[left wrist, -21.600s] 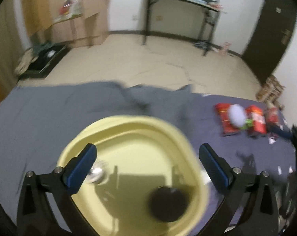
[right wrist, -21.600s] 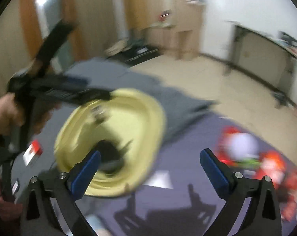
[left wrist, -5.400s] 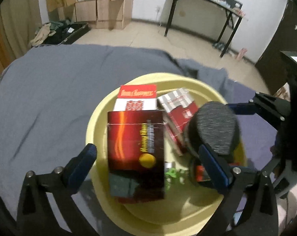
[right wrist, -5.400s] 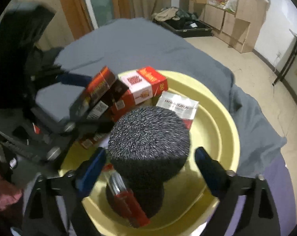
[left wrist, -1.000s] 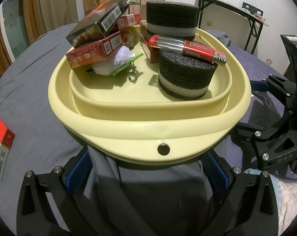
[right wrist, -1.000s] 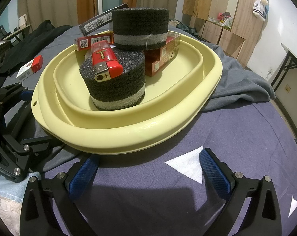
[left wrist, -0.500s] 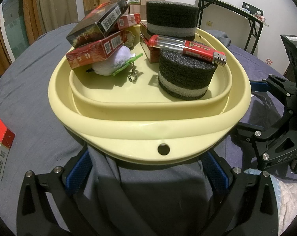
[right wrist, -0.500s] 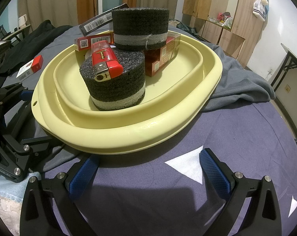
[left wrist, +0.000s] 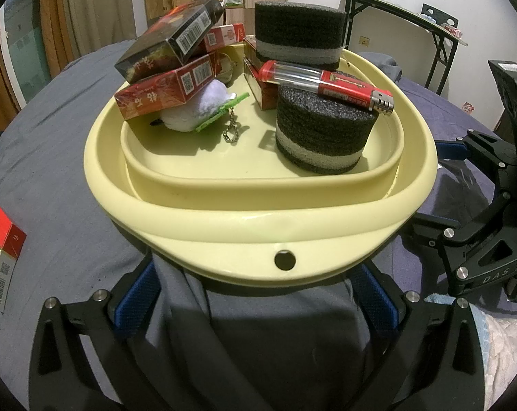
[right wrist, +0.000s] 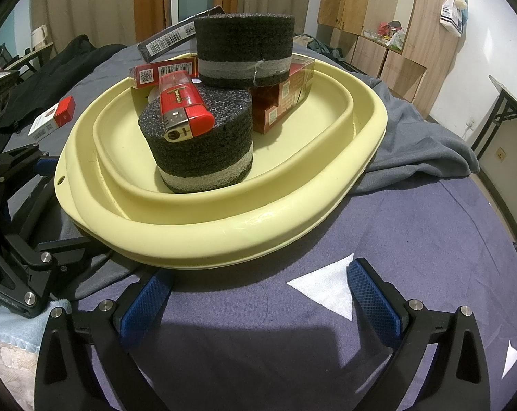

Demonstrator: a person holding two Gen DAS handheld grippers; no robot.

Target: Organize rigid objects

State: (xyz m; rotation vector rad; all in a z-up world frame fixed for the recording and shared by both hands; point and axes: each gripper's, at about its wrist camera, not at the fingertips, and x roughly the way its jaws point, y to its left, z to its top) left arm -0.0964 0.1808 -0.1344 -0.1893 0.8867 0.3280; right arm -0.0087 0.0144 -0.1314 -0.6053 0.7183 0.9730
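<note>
A pale yellow basin (left wrist: 258, 229) (right wrist: 224, 233) sits on the grey-blue cloth. It holds two black foam cylinders (left wrist: 322, 133) (right wrist: 203, 144), a red lighter (left wrist: 330, 85) (right wrist: 183, 108) lying on the nearer cylinder, several red and dark cigarette boxes (left wrist: 166, 92) (right wrist: 282, 99) and a white plush keychain (left wrist: 197, 109). My left gripper (left wrist: 258, 301) is open and empty, low in front of the basin's rim. My right gripper (right wrist: 258, 298) is open and empty, low at the basin's other side; it also shows in the left wrist view (left wrist: 481, 233).
A red and white cigarette box (left wrist: 1, 260) (right wrist: 53, 118) lies on the cloth beside the basin. A grey garment (right wrist: 412, 147) lies bunched under the basin's far side. White paper scraps (right wrist: 327, 294) lie on the cloth. A black table (left wrist: 395, 24) and wooden cabinets (right wrist: 378, 34) stand beyond.
Nothing has moved in the last second. Since 5.4 s ago both grippers have let go of their objects, which now lie in the basin, and dropped low beside it.
</note>
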